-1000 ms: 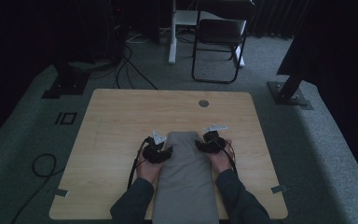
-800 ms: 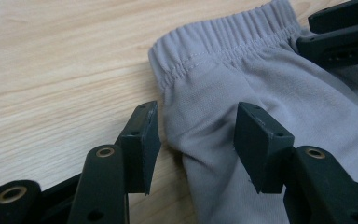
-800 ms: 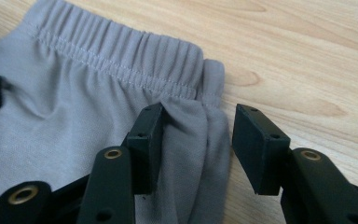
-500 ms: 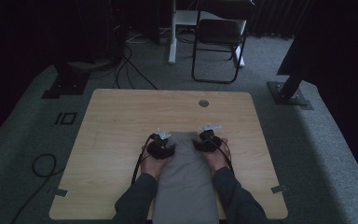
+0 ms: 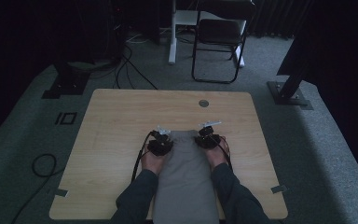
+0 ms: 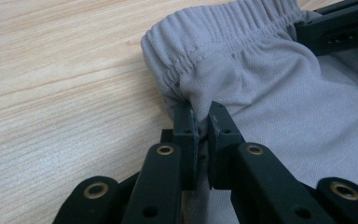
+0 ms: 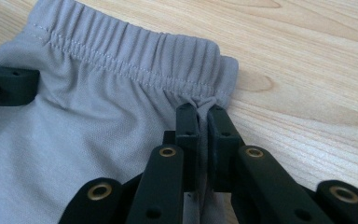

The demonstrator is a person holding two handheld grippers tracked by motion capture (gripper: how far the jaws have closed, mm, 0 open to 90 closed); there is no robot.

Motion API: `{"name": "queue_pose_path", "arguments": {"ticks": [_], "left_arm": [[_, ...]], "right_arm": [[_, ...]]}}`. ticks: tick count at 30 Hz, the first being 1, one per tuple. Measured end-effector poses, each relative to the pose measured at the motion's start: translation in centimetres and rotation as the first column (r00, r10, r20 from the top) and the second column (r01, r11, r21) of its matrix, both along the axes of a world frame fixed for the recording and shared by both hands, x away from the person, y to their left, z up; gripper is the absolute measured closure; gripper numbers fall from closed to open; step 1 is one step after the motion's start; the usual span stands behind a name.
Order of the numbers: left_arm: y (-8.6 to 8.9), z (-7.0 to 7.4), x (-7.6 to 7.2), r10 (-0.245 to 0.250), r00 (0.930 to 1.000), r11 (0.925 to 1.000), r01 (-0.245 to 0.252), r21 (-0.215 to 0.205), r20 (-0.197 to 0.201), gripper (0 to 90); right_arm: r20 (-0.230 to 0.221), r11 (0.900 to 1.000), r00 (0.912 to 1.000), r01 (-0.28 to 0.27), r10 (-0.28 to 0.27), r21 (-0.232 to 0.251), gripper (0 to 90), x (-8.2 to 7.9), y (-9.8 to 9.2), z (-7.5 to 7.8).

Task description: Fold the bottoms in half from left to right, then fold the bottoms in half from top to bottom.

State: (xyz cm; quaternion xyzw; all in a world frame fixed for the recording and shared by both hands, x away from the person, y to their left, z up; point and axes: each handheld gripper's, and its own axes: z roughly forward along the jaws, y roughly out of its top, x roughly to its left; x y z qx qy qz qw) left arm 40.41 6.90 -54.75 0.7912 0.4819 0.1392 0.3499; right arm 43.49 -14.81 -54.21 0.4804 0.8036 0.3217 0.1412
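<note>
Grey trousers (image 5: 185, 172) lie along the wooden table (image 5: 121, 121), the elastic waistband (image 6: 223, 32) at their far end. My left gripper (image 5: 161, 141) pinches the fabric just below the waistband's left corner (image 6: 200, 116); its jaws have just been closing and now press on a fold of cloth. At the right corner my right gripper (image 5: 208, 136) is shut on a gathered fold (image 7: 204, 109) under the waistband (image 7: 135, 51), its jaws also having just closed. In each gripper view the other gripper's black jaw shows at the far edge of the cloth.
A round grommet (image 5: 203, 103) sits near the table's far edge. Behind the table stand a folding chair (image 5: 219, 37) and a white desk leg (image 5: 172, 32). Cables (image 5: 42, 163) trail on the grey floor at left. Bare wood lies on both sides of the trousers.
Both grippers moved slightly in toward the waistband corners and closed on the cloth. The trousers' far end now sits bunched between them.
</note>
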Motion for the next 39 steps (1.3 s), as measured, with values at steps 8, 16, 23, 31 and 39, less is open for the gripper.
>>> {"name": "queue_pose_path", "arguments": {"ticks": [8, 16, 23, 31, 39], "left_arm": [[0.0, -0.1, 0.0, -0.001, 1.0, 1.0, 0.001, -0.001, 0.005, 84.5], [0.0, 0.0, 0.1, 0.005, 1.0, 1.0, -0.005, 0.003, 0.003, 84.6], [0.1, 1.1, 0.8, 0.011, 0.9998, 0.9999, -0.011, 0.007, 0.018, 85.9], [0.2, 5.2, 1.6, 0.016, 0.9932, 0.9995, -0.012, -0.029, 0.115, 86.0], [0.4, 9.4, 0.0, -0.004, 0.9762, 0.9966, 0.022, -0.079, 0.217, 86.0]], "right_arm": [[0.009, 1.0, 1.0, -0.003, 0.003, 0.002, 84.8, -0.1, 0.0, -0.1], [0.005, 1.0, 1.0, -0.004, 0.004, 0.0, 84.8, 0.0, -0.1, 0.0], [0.039, 1.0, 0.9992, 0.004, -0.004, 0.023, 86.5, 0.3, -0.3, 0.6], [0.121, 0.998, 0.9926, 0.001, -0.009, 0.069, 86.5, 0.7, -1.0, 4.2], [0.196, 0.99, 0.9807, -0.027, -0.001, 0.136, 86.4, 0.0, -1.9, 8.3]]}}
